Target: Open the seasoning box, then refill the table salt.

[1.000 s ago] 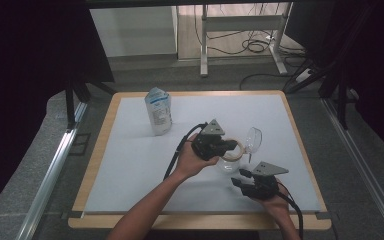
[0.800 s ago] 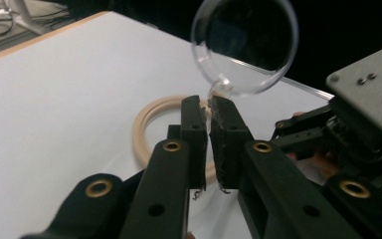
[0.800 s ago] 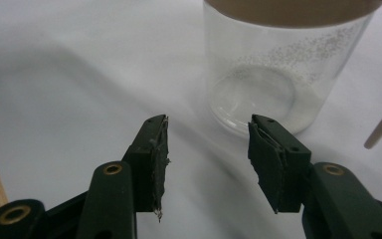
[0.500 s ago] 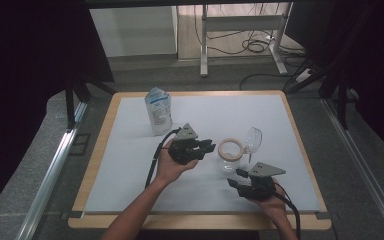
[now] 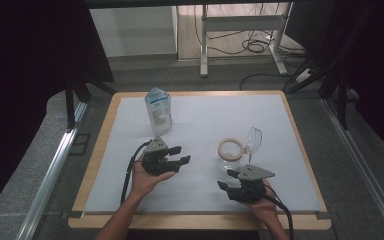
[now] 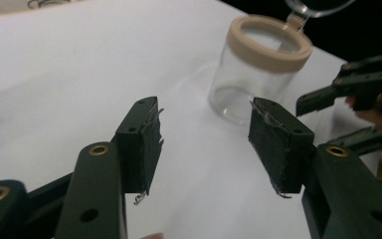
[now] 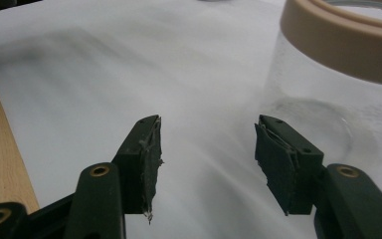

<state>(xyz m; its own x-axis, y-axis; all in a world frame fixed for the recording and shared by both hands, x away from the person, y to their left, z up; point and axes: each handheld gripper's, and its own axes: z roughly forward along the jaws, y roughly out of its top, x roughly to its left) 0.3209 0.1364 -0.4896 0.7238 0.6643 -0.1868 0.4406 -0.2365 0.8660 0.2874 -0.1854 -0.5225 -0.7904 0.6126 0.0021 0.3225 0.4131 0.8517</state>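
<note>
Both tools agape, empty | jar point(image 5: 230, 152) apart, mid-table point(image 5: 130, 105)

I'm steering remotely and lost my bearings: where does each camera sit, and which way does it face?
High view: above the person's side, facing forward and down on the table; forearms, left gripper, right gripper.
Left gripper view: on the left gripper, facing the jar; right gripper beyond.
Right gripper view: on the right gripper, low over the table, jar close.
All share the jar.
</note>
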